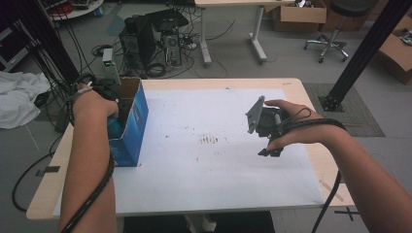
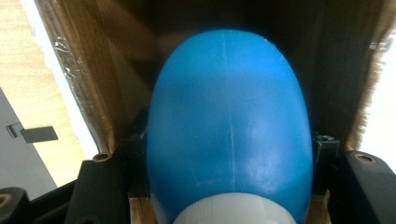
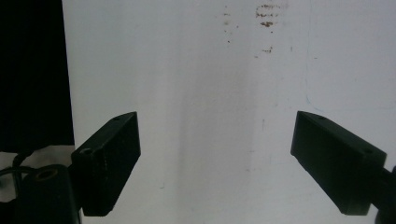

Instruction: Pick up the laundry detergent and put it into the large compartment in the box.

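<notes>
1 blue bottle (image 2: 229, 126) gripped, left fingers | 1 box (image 1: 130, 124) | right fingers (image 3: 348, 161) spread

The box (image 1: 130, 127) stands at the table's (image 1: 301, 90) left edge, on the sheet (image 1: 214, 165). Left gripper (image 2: 229, 186) is inside the box with a bottle (image 2: 229, 126) between its jaws. Right gripper (image 1: 268, 127) hangs over the sheet's right side, well apart from the box.

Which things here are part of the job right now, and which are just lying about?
In play:
- blue bottle, clamped in the left gripper
- blue cardboard box it sits inside
- right gripper, open over the white sheet

Lying about:
- computer tower and cables on the floor
- office chair
- white cloth
</notes>
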The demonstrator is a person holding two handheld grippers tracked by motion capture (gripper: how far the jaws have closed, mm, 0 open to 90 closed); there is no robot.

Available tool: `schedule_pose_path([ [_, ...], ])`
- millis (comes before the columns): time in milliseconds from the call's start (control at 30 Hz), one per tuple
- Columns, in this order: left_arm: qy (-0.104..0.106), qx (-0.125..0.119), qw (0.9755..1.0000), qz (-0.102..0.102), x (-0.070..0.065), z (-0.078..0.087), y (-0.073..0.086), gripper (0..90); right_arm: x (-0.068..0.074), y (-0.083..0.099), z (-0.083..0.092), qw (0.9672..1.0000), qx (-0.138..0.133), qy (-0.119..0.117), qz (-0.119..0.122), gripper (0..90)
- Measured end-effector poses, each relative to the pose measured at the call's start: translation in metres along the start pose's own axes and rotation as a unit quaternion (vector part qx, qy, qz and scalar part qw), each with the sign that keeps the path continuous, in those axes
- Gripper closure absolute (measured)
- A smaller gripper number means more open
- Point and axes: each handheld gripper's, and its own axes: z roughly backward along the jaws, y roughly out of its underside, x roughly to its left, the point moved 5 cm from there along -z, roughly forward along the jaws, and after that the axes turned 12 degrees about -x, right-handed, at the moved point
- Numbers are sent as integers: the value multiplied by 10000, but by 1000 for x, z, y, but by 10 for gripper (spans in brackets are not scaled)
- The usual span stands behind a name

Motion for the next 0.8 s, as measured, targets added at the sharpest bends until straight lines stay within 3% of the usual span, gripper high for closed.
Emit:
schedule_pose_path([
  [200, 7, -12, 10000, -6, 2, -11, 1, 378, 0, 1, -1, 10000, 3, -8, -20, 158],
  [467, -5, 9, 9999, 105, 3, -11, 3, 377, 0, 1, -3, 10000, -9, -28, -23, 158],
  [800, -16, 17, 10000, 80, 2, -11, 3, 375, 1, 1, -1, 10000, 7, -5, -24, 158],
])
